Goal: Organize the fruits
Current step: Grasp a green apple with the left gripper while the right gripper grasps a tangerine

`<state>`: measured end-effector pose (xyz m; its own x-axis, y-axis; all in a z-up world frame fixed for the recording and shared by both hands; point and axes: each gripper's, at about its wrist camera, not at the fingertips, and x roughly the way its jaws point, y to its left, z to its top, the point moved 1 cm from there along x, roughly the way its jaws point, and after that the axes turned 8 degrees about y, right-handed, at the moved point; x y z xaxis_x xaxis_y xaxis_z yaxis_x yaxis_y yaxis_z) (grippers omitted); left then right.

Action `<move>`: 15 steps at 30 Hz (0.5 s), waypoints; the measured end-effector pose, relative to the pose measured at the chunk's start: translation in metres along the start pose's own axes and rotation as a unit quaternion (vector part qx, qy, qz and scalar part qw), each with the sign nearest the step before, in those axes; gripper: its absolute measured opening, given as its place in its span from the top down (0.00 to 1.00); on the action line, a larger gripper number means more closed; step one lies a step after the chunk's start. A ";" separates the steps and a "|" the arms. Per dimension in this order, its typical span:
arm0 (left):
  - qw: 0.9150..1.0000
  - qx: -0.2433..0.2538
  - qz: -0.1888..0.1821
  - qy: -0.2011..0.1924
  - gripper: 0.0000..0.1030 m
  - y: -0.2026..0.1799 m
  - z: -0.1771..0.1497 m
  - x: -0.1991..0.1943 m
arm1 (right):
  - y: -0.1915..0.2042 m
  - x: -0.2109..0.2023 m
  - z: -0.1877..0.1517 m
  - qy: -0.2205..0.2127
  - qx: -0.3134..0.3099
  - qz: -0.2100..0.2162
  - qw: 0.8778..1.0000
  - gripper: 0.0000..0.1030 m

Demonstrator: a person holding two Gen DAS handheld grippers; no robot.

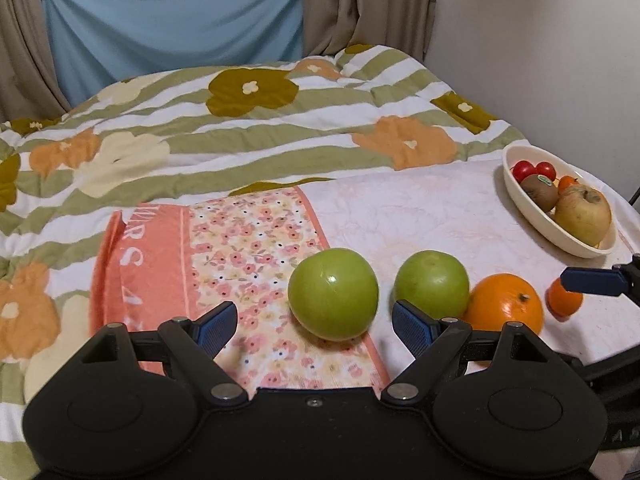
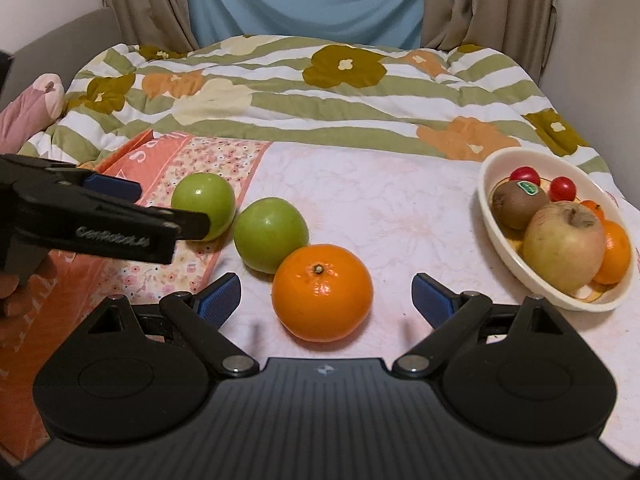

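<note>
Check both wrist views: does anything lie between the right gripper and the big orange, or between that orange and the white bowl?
Nothing visible does. The right gripper is open with the big orange right between its fingers, and only bare cloth separates it from the white bowl.

Dim warm indoor light, soft shadows, fisheye-bent edges, slight blur.
</note>
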<state>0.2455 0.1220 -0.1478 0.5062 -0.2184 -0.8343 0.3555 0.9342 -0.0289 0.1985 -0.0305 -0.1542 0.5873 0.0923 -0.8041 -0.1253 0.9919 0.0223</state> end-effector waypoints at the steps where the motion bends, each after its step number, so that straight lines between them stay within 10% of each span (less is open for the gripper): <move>1: 1.000 0.000 -0.001 0.000 0.15 0.000 0.001 0.002 | 0.001 0.002 0.000 0.000 -0.001 0.002 1.000 0.00; 15: 0.999 0.026 -0.030 0.006 0.41 -0.008 0.013 0.025 | 0.004 0.017 0.001 0.011 -0.014 0.007 1.000 0.06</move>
<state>0.2655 0.1052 -0.1608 0.4740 -0.2702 -0.8381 0.4254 0.9036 -0.0507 0.2091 -0.0249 -0.1674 0.5682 0.1049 -0.8162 -0.1557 0.9876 0.0185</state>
